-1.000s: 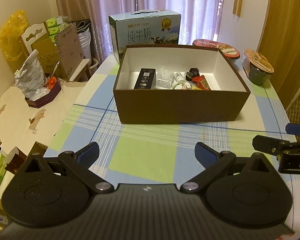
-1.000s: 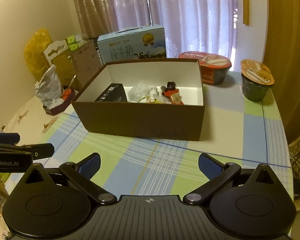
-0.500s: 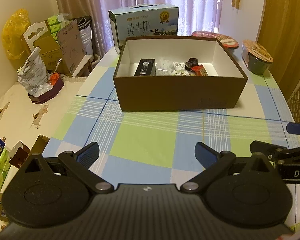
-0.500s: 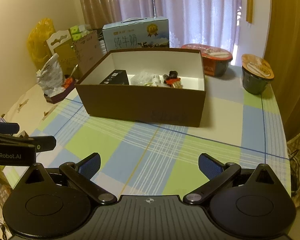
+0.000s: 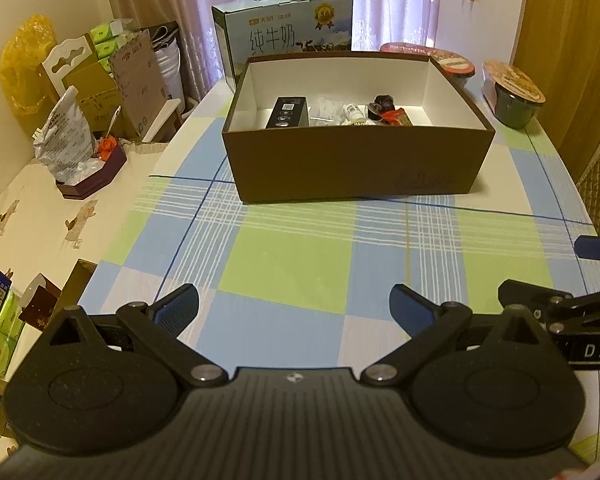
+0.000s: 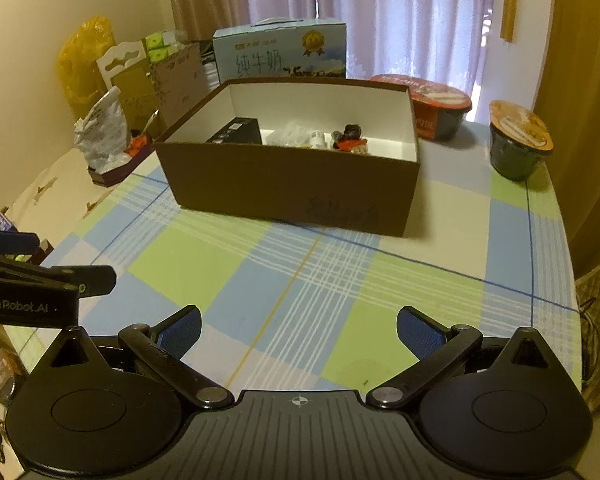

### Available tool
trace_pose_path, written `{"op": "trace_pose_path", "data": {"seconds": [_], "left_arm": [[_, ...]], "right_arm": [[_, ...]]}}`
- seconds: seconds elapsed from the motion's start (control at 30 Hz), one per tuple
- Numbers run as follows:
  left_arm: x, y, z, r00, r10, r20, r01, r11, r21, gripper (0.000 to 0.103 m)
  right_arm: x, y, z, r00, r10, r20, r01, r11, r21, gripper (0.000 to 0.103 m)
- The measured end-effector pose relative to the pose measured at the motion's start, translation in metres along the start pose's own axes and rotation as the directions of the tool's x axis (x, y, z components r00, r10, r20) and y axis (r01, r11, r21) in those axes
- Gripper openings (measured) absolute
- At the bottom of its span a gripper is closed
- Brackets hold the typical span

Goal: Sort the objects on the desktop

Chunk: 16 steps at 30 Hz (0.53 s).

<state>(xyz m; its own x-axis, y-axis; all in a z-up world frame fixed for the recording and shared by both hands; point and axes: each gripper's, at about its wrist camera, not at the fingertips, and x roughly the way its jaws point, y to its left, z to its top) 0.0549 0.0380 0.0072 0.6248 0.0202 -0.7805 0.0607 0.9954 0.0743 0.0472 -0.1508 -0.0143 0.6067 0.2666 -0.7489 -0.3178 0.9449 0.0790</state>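
Observation:
A brown cardboard box (image 5: 356,168) (image 6: 292,184) with a white inside stands mid-table on the checked cloth. In it lie a black carton (image 5: 287,112) (image 6: 236,131), a clear plastic packet (image 5: 323,110) (image 6: 290,134), a small white bottle (image 5: 352,112), a dark clip (image 5: 382,102) (image 6: 350,131) and a red wrapper (image 5: 396,116) (image 6: 352,145). My left gripper (image 5: 296,308) is open over the near cloth with nothing between its fingers. My right gripper (image 6: 300,326) is open and empty too, well short of the box. Each gripper shows at the edge of the other's view.
Behind the box stands a blue milk carton case (image 5: 284,44) (image 6: 280,54). A red-lidded noodle bowl (image 6: 436,112) and a dark cup with a foil lid (image 5: 514,96) (image 6: 518,144) sit at the back right. Left of the table lie a bag in a tray (image 5: 80,152) and stacked boxes.
Both grippers have drawn back from the box toward the near edge of the table, so the box looks smaller and farther. Both stay open and empty.

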Motion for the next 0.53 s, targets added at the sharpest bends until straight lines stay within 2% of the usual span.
{"op": "trace_pose_path", "data": {"seconds": [0.53], "left_arm": [[0.01, 0.001, -0.002, 1.0, -0.008, -0.014, 0.008, 1.0, 0.014, 0.1]], "right_arm": [[0.011, 0.001, -0.003, 0.999, -0.006, -0.032, 0.007, 0.999, 0.032, 0.101]]}}
